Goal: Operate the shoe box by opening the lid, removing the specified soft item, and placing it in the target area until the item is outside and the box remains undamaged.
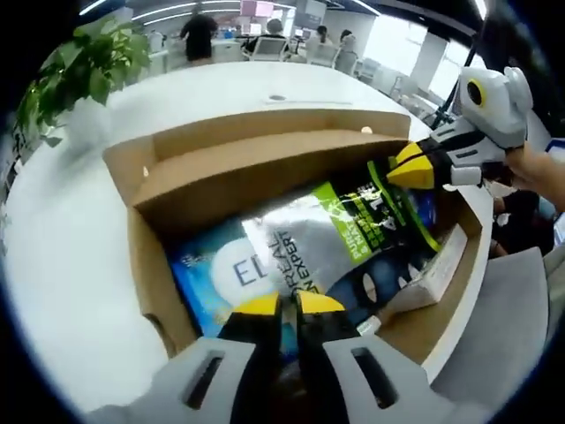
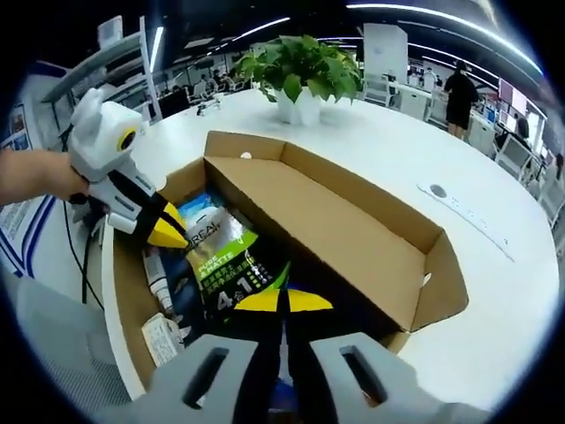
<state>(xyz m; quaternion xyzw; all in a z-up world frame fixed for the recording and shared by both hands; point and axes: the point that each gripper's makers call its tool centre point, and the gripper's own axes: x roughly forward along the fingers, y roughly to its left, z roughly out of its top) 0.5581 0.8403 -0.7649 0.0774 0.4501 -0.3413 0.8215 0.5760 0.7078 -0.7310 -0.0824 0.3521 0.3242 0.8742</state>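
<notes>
An open brown cardboard shoe box (image 1: 146,265) lies on a white round table, its lid (image 1: 238,168) folded back on the far side. Inside, on top of other goods, lies a soft silver, green and black pouch (image 1: 340,234). My left gripper (image 1: 287,304) is shut on the pouch's near silver end. The right gripper (image 1: 410,170) comes in from the right, its yellow tips pinched on the pouch's green end. In the right gripper view the pouch (image 2: 225,261) runs between the right gripper (image 2: 284,300), shut on its dark end, and the left gripper (image 2: 166,234) at its upper corner; the lid (image 2: 335,230) stands to the right.
Under the pouch are a blue pack (image 1: 212,265), a small white carton (image 1: 433,274) and a white tube (image 2: 157,274). A potted plant (image 2: 300,71) and a flat white socket strip (image 2: 463,208) sit on the table (image 2: 397,141). A grey chair (image 1: 503,327) stands at the box's near side.
</notes>
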